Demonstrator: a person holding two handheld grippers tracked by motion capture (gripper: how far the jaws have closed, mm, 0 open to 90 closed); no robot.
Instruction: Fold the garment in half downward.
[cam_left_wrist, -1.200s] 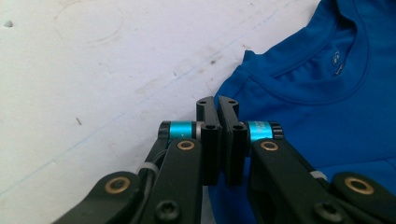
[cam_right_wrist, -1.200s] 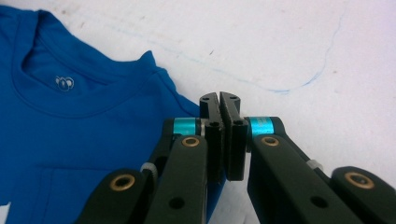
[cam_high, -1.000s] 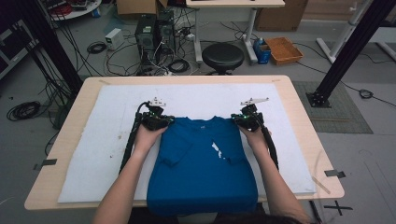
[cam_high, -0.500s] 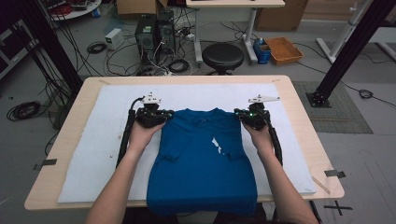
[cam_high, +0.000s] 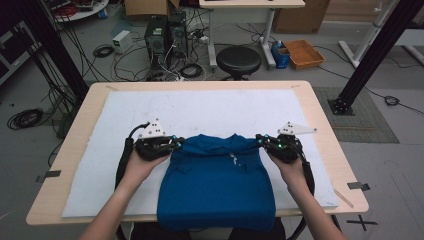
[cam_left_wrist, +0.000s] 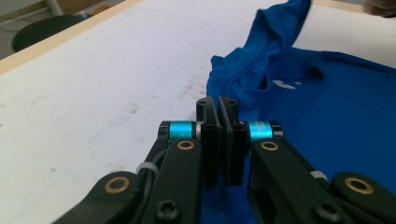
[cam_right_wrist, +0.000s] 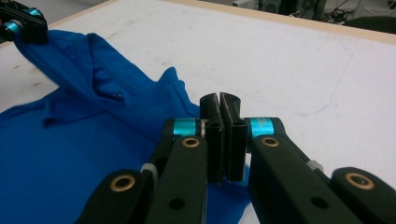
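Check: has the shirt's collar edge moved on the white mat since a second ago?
Yes. The shirt collar edge has come toward the person, away from the far edge of the mat; more bare mat lies beyond it.

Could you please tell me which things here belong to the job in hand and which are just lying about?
In use:
blue shirt
left gripper, shut on its shoulder
right gripper, shut on the other shoulder
white mat

Lying about:
black stool
orange tray
computer tower
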